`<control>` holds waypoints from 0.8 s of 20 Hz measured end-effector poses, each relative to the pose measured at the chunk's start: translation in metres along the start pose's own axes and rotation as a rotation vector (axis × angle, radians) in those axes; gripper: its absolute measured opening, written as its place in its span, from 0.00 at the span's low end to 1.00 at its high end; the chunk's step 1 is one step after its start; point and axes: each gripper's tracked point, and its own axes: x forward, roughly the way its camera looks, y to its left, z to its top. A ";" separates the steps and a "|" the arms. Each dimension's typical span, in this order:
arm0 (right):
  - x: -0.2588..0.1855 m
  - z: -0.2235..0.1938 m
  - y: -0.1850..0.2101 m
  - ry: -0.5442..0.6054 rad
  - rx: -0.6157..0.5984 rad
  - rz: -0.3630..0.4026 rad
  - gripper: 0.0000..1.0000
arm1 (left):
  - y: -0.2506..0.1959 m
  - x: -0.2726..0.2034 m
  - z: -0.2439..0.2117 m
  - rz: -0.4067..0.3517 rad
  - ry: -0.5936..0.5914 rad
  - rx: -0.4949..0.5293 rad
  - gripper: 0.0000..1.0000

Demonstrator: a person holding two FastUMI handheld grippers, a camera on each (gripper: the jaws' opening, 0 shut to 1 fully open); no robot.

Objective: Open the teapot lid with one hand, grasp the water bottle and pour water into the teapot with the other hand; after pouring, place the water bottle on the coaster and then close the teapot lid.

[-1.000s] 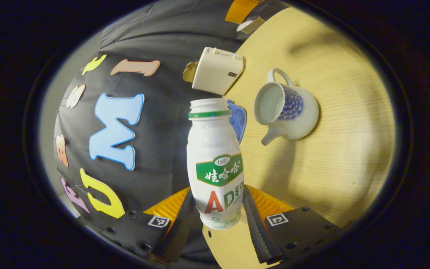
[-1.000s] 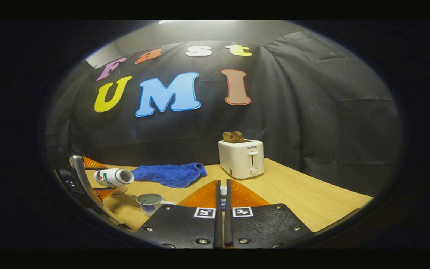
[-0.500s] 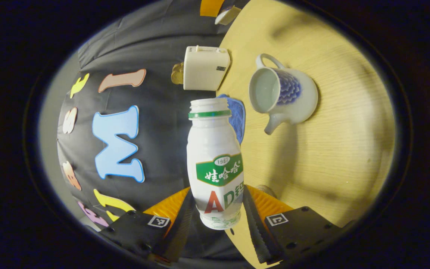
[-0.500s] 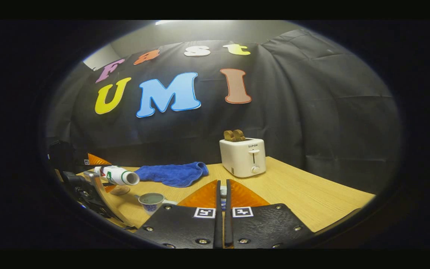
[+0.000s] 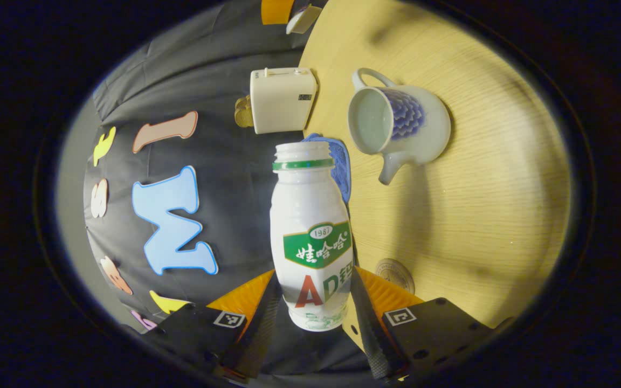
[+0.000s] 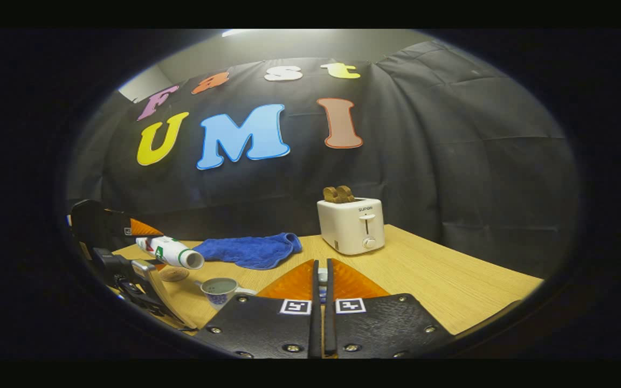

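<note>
Left tool (image 5: 316, 302) clenched on tilted water bottle (image 5: 310, 237), right tool (image 6: 321, 280) pinching teapot lid (image 6: 321, 277)

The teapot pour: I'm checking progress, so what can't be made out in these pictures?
- Teapot lid: right gripper view, a sliver between the near-closed fingers, which hide the rest.
- Water bottle contents: left gripper view, opaque wall hides them.
- Teapot fill level: left gripper view, pale interior, no clear waterline.
</note>
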 end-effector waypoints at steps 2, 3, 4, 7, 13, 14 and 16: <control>0.000 0.000 0.000 0.001 -0.001 0.000 0.02 | 0.001 0.001 0.000 0.015 -0.001 0.016 0.84; 0.000 -0.001 0.000 0.001 -0.001 0.000 0.02 | 0.003 0.001 0.000 0.018 0.000 0.023 0.84; 0.000 0.000 0.000 0.001 -0.001 0.000 0.02 | 0.003 0.001 0.000 0.024 0.002 0.031 0.73; 0.000 -0.001 -0.001 0.002 0.000 -0.001 0.02 | 0.006 0.000 0.001 0.044 0.000 0.063 0.80; 0.000 0.000 -0.001 0.000 -0.002 -0.005 0.02 | 0.008 -0.001 0.003 0.052 -0.009 0.089 0.79; 0.000 -0.001 -0.001 0.001 -0.002 -0.004 0.02 | 0.007 -0.001 0.004 0.051 -0.009 0.088 0.73; 0.000 0.000 -0.001 0.002 -0.002 -0.002 0.02 | 0.009 -0.001 0.003 0.053 -0.006 0.092 0.79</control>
